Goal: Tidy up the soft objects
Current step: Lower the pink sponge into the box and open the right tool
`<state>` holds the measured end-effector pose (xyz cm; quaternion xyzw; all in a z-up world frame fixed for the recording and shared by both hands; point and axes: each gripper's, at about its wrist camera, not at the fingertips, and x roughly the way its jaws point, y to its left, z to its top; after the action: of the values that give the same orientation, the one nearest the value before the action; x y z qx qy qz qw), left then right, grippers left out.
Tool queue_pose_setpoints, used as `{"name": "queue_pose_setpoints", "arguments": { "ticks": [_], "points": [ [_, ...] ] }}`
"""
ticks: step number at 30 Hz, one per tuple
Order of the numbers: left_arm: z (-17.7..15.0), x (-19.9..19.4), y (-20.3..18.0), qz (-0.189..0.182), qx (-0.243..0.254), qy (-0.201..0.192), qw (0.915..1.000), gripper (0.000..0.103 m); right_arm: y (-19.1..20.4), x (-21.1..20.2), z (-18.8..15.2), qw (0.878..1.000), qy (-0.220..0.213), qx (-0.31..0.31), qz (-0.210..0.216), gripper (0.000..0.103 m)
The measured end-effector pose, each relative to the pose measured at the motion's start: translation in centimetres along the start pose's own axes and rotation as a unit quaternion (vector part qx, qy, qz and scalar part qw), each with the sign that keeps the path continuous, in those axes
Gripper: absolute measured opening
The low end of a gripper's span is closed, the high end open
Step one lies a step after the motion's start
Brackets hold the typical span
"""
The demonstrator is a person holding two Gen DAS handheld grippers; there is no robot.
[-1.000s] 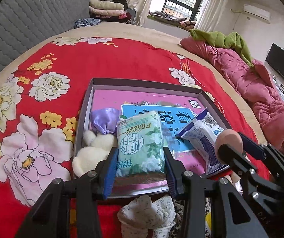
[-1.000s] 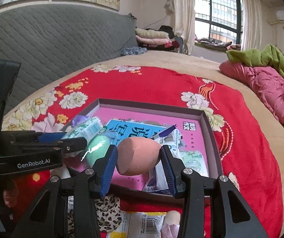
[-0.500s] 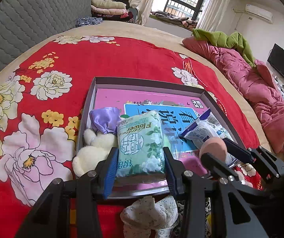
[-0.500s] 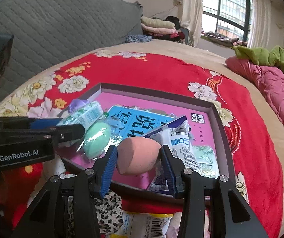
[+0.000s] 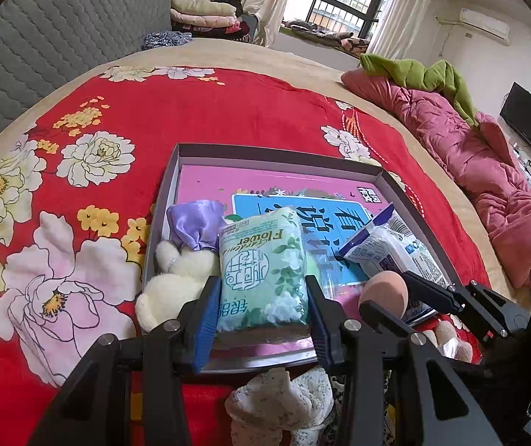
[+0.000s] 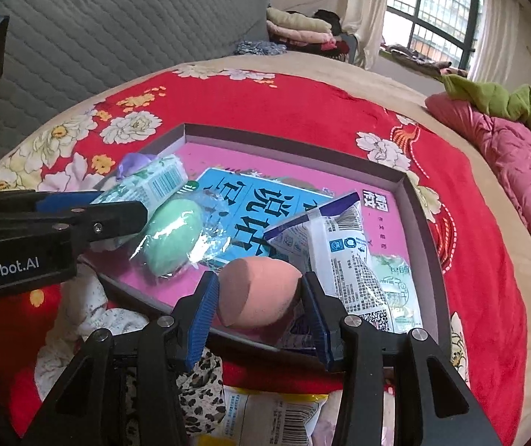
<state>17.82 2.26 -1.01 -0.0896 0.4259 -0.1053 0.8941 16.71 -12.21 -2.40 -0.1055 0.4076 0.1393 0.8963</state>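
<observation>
A shallow grey tray point(image 5: 169, 200) with a pink printed floor is laid on a red floral bedspread point(image 5: 191, 111), and every place below is given from that tray.

The left gripper point(image 5: 261, 299) is held over the tray's near edge. A green tissue pack point(image 5: 261, 271) printed "Flower" is clamped between its blue pads point(image 5: 206, 312), the pack standing tilted above the tray's near left part. Just left of the pack, inside the tray's near left corner, a cream plush toy point(image 5: 176, 278) is seen, with a lilac satin pouch point(image 5: 195, 223) beyond it.

The right gripper point(image 6: 260, 299) is held over the tray's near right part. A peach egg-shaped sponge point(image 6: 258, 290) is gripped between its pads point(image 6: 202, 316), which are pressed against both of its sides; the sponge is carried just above the tray floor, and whether it touches the floor cannot be told. In the right wrist view, a mint sponge in clear wrap point(image 6: 172, 238) is seen lying on the tray floor to the left of the peach sponge, and a white and blue sachet point(image 6: 336, 256) is lying to its right, toward the tray's right wall.

Outside the tray, in front of its near edge, a floral cloth bundle point(image 5: 284, 405), a leopard-print piece point(image 6: 202, 394) and a yellow-edged packet point(image 6: 273, 416) are left on the bedspread. Beyond the tray's right side, a pink quilt point(image 5: 488, 171) is heaped on the bed.
</observation>
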Motion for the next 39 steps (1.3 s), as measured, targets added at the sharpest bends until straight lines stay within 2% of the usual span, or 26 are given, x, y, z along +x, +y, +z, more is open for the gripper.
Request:
{"name": "queue_pose_setpoints", "arguments": {
  "ticks": [15,19,39],
  "points": [
    [0.0,0.2,0.2,-0.001,-0.002,0.001,1.0,0.045,-0.4,-0.1,0.1,1.0,0.004,0.01,0.0,0.049],
    [0.0,0.2,0.2,-0.001,-0.002,0.001,1.0,0.045,-0.3,-0.4,0.2,1.0,0.0,0.011,0.002,0.052],
    [0.2,0.2,0.2,-0.01,-0.006,0.002,0.9999,0.048,-1.0,-2.6,-0.1,0.999,-0.022,0.034,0.001,0.052]
  ]
}}
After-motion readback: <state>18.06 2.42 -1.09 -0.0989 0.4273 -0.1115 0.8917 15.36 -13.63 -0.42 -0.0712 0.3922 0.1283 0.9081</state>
